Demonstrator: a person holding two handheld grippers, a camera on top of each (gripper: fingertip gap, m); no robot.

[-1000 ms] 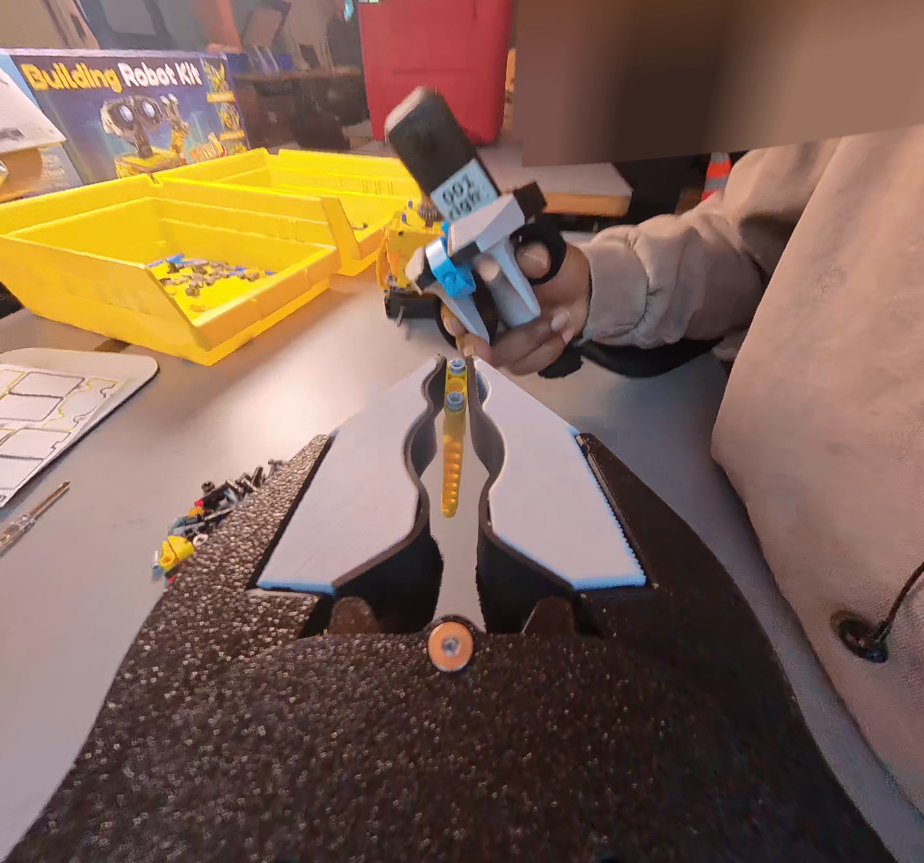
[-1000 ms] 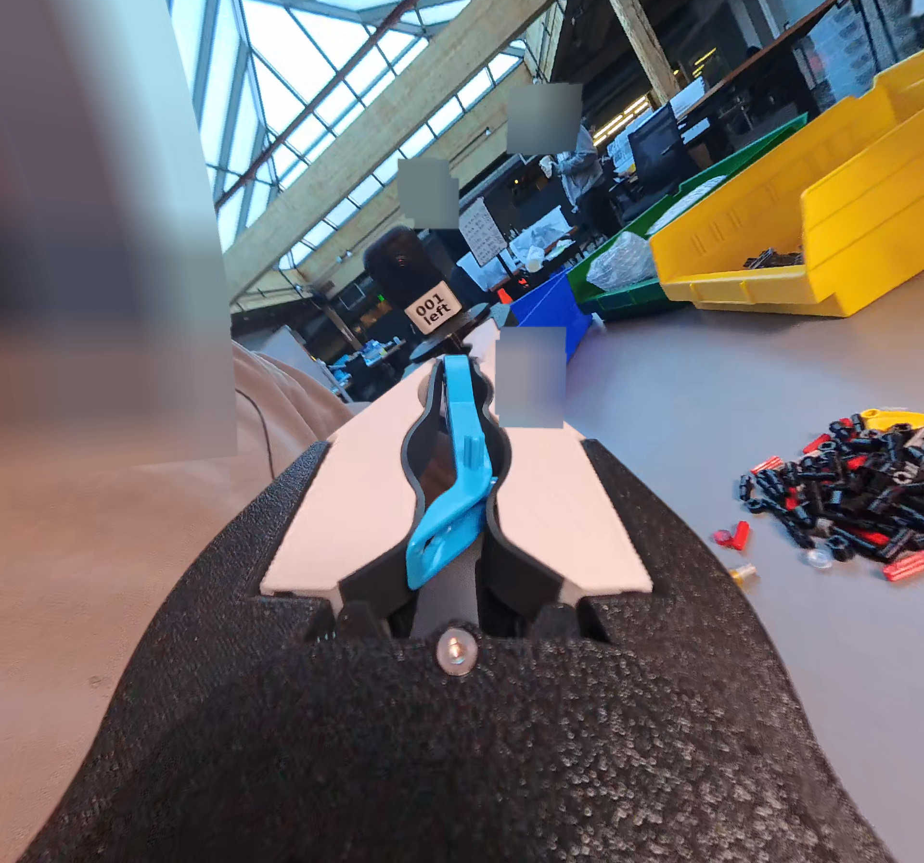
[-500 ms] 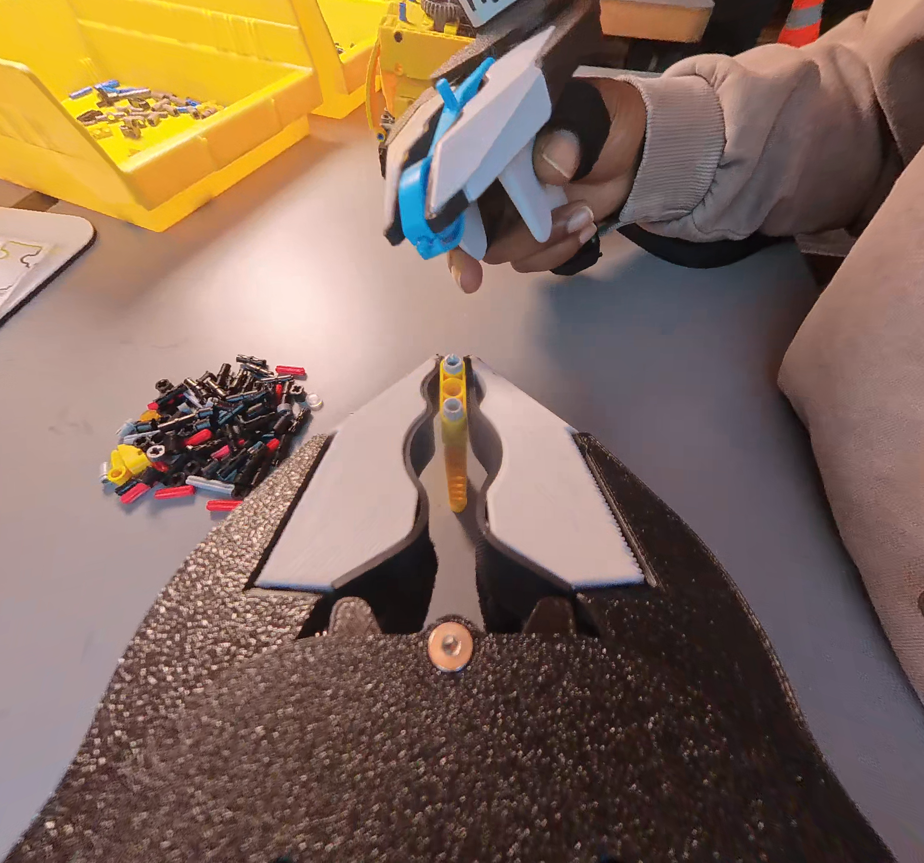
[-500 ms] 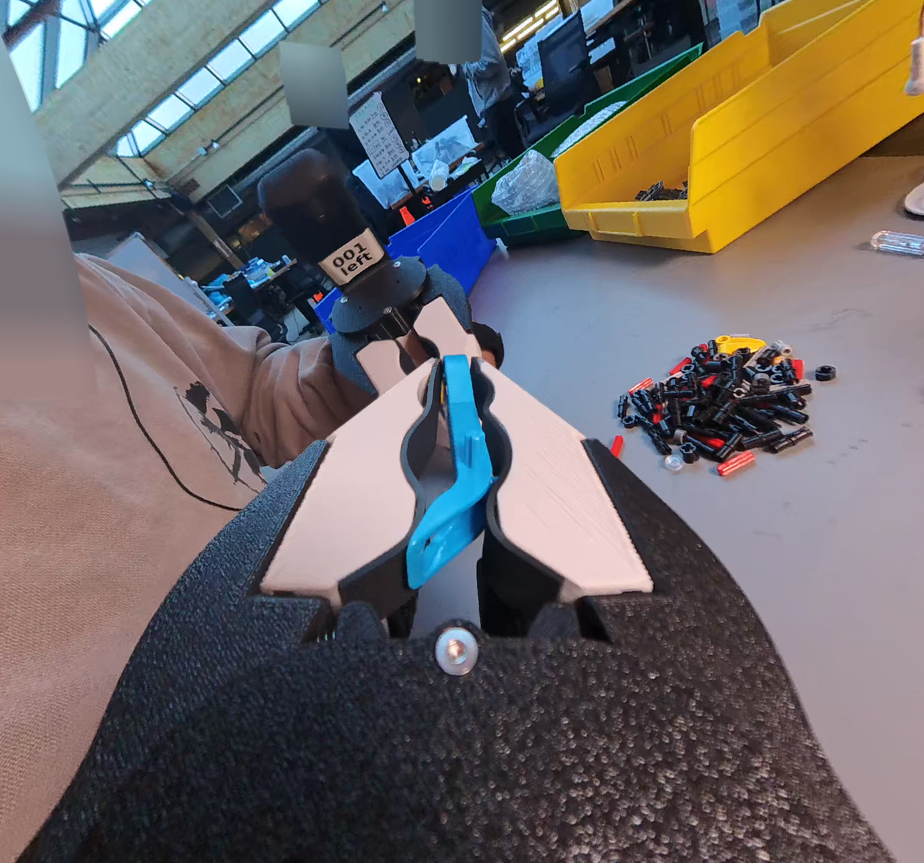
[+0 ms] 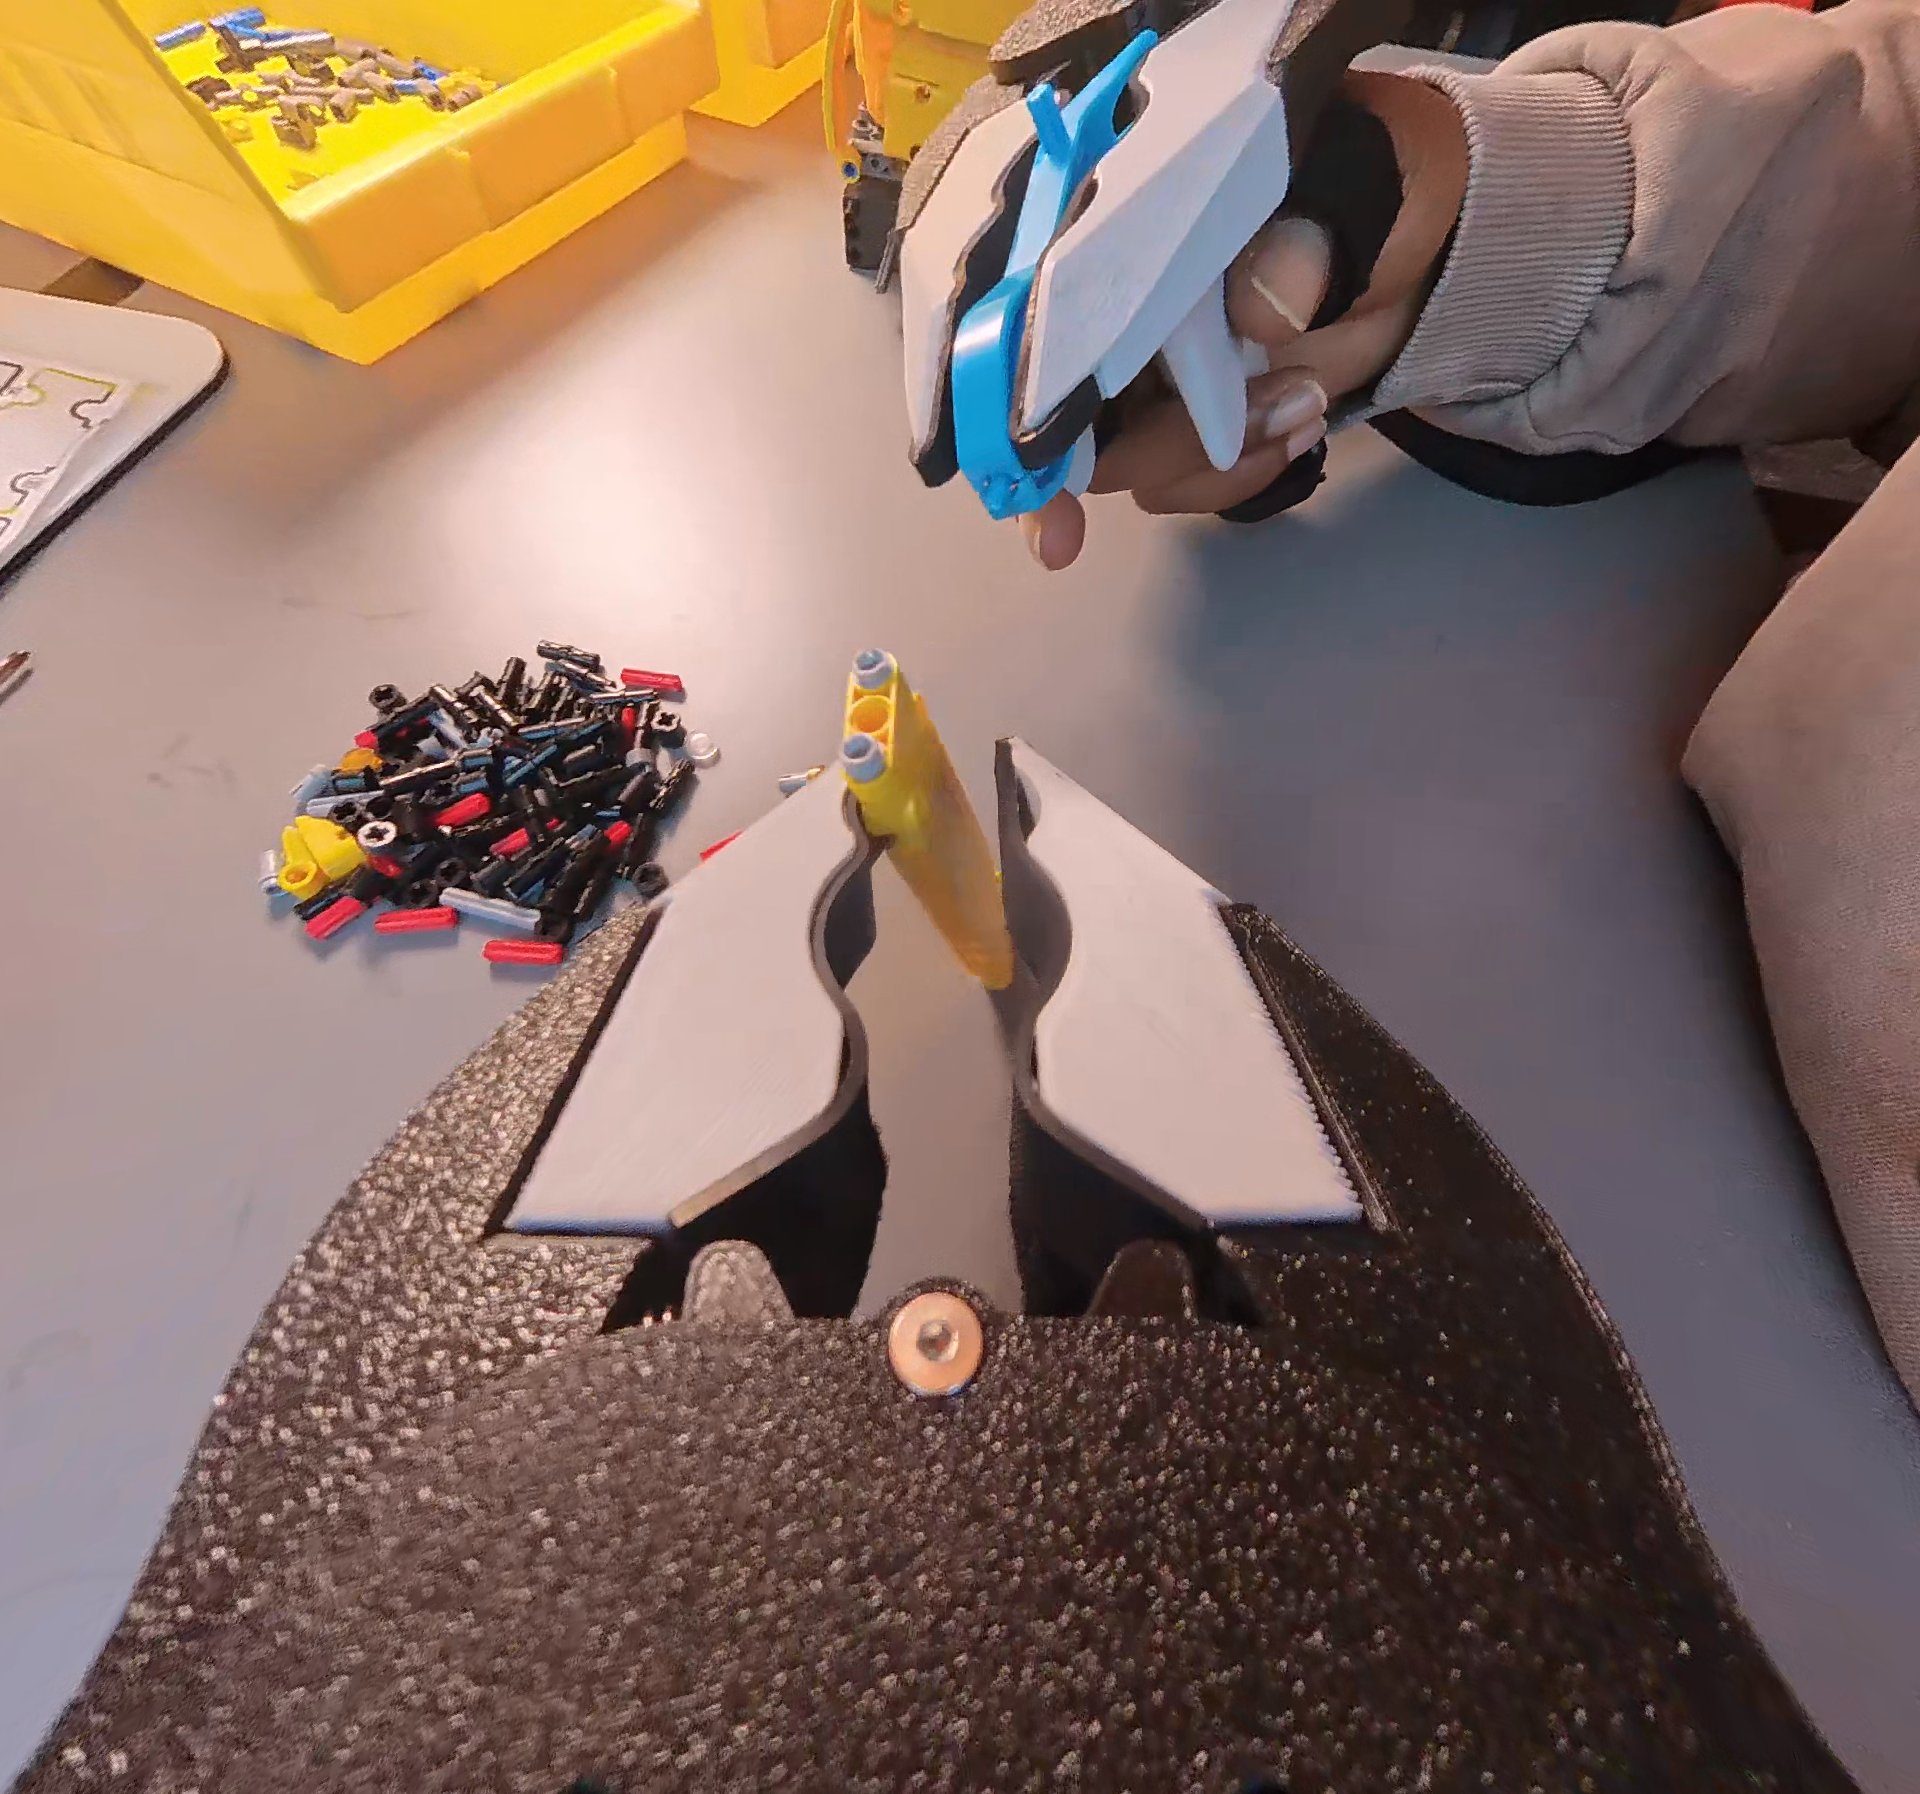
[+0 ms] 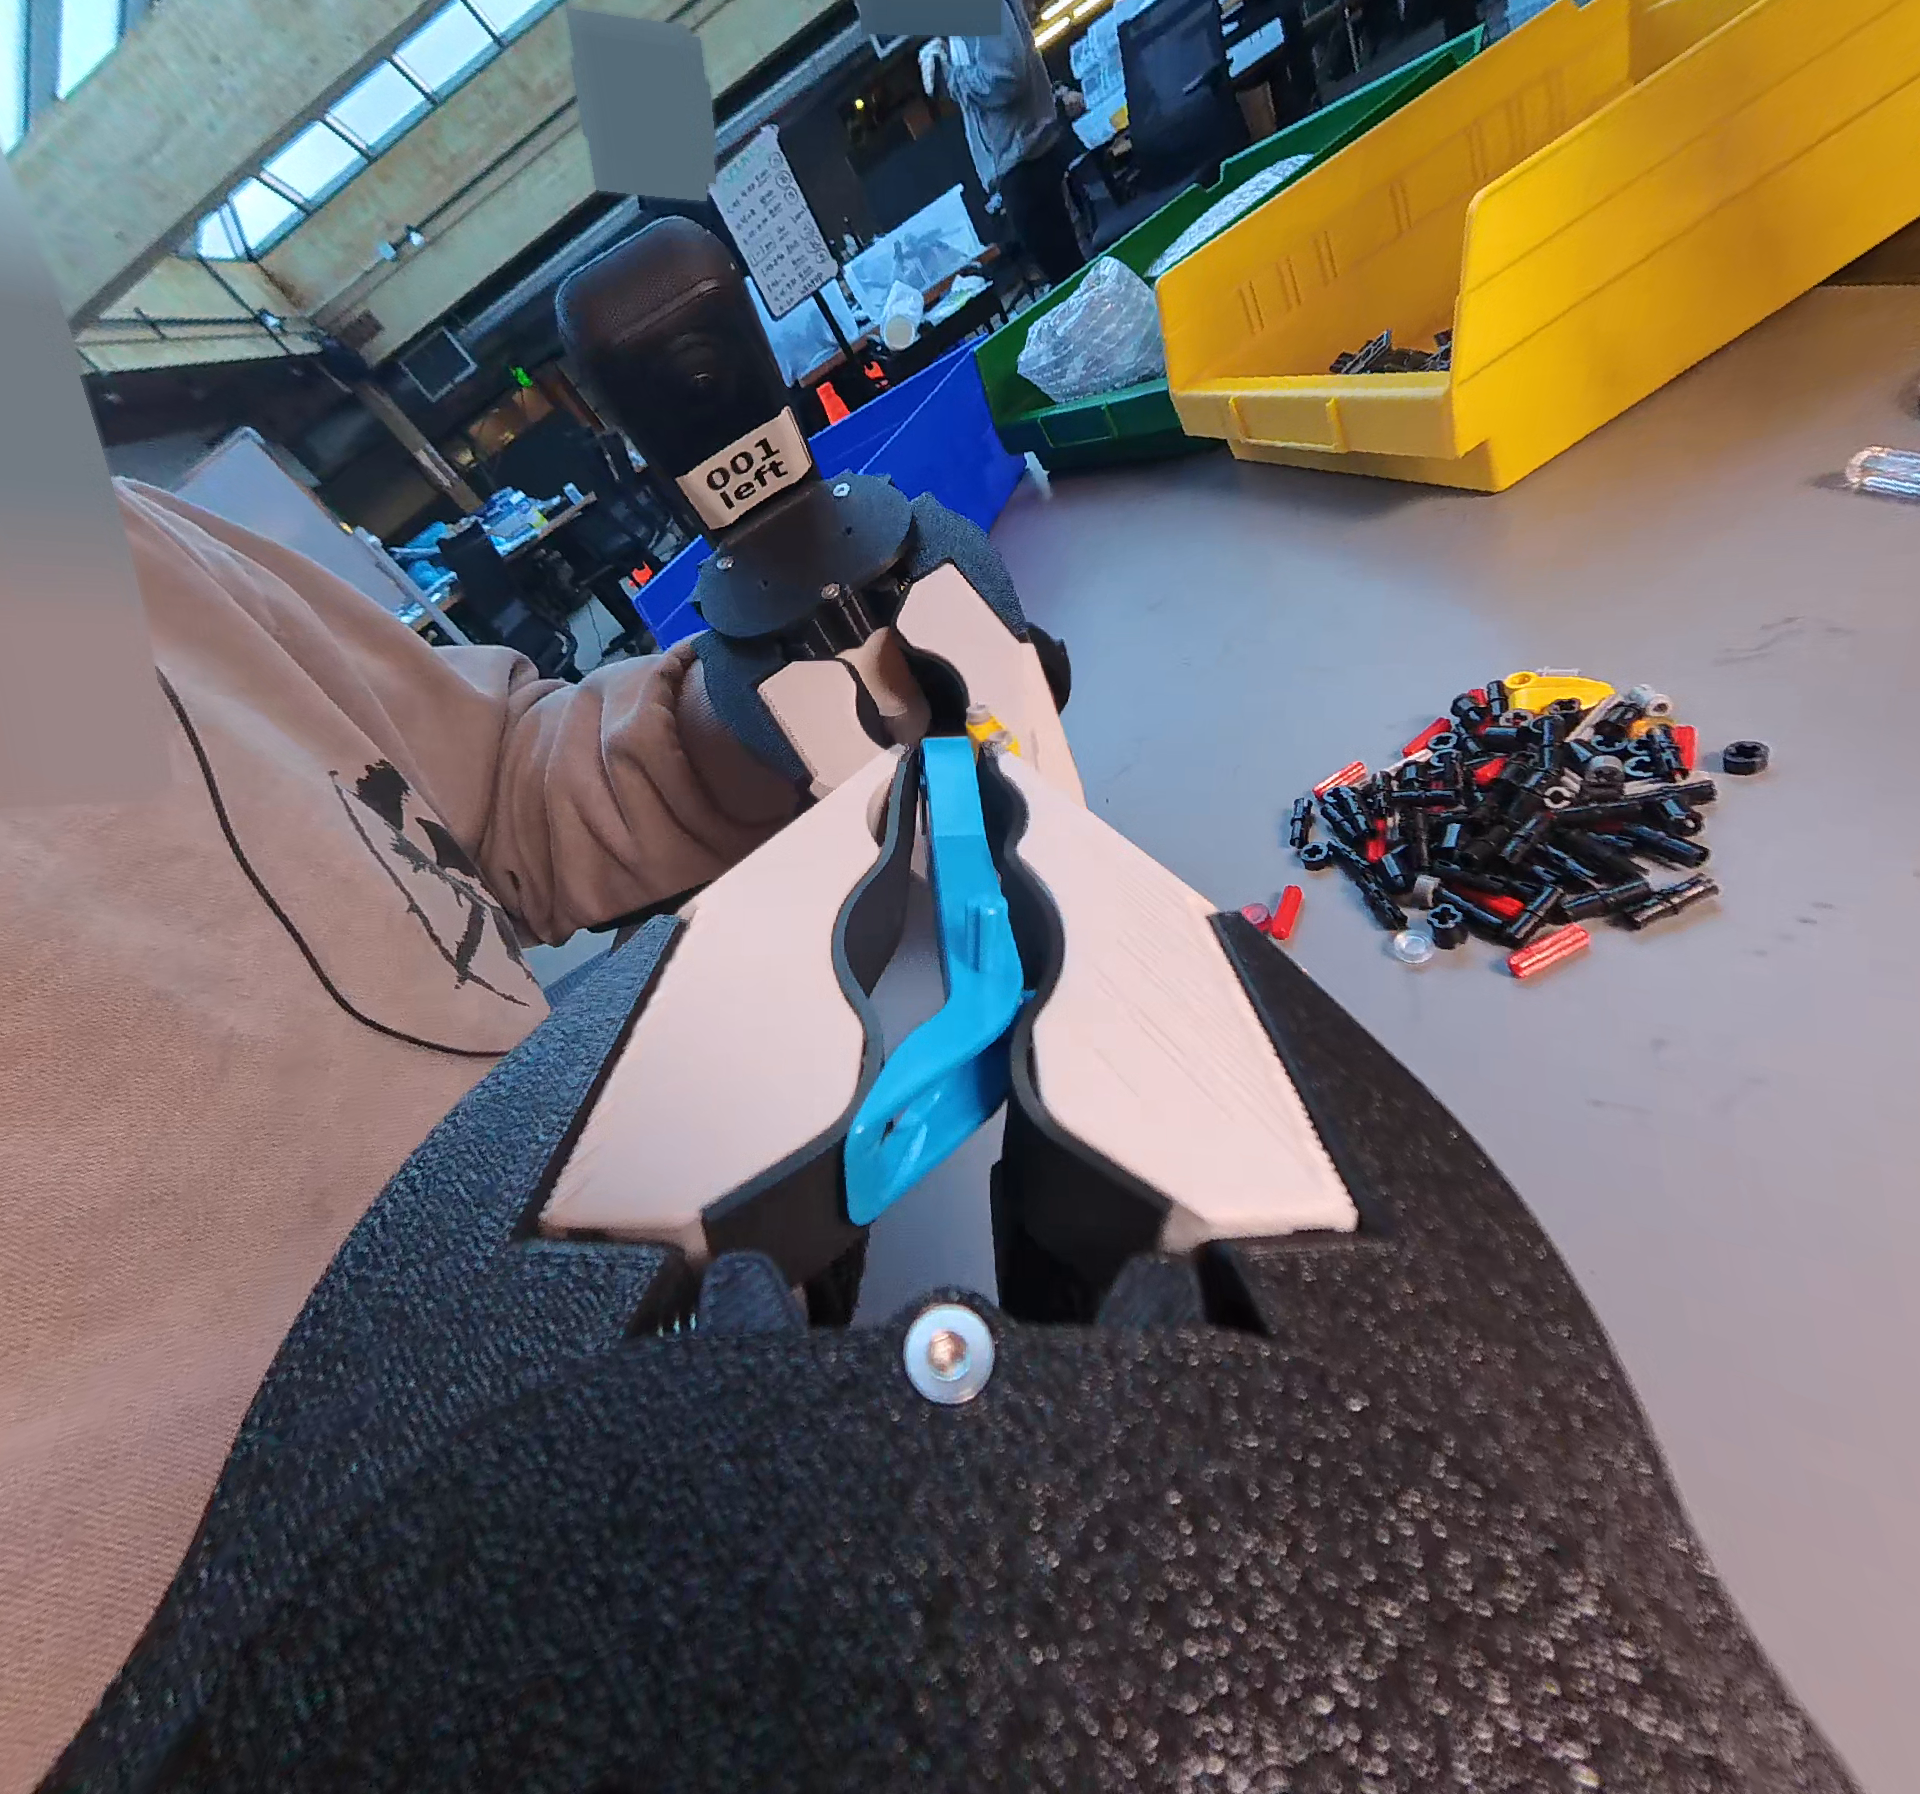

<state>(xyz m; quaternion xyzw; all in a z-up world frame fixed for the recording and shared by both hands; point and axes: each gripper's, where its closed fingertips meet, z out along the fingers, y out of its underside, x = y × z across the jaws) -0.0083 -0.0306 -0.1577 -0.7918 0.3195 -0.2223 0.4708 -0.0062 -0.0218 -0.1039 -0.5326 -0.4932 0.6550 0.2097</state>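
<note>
My left gripper (image 5: 920,773) has its jaws parted. A yellow studded beam (image 5: 925,830) with grey pins at its tip lies tilted and loose between the fingers, just above the grey table. My right gripper (image 6: 945,757) is shut on a blue curved plastic piece (image 6: 961,913). In the left wrist view the right gripper (image 5: 987,466) hangs tip-down above and beyond the beam, with the blue piece (image 5: 997,342) showing in it. In the right wrist view the left gripper (image 6: 914,705) sits just beyond my fingertips, with the beam's end (image 6: 987,728) showing.
A pile of small black, red and yellow pins (image 5: 488,809) lies on the table left of the left gripper and also shows in the right wrist view (image 6: 1507,819). Yellow bins (image 5: 364,186), a yellow model (image 5: 914,30) and a printed sheet (image 5: 62,414) stand beyond. A person's sleeve (image 5: 1662,238) is at the right. Left tips to right tips: about 5 cm.
My left gripper's jaws have opened and the yellow beam, held straight before, now lies tilted and loose. Both grippers have dropped closer to the table; the right still holds the blue piece.
</note>
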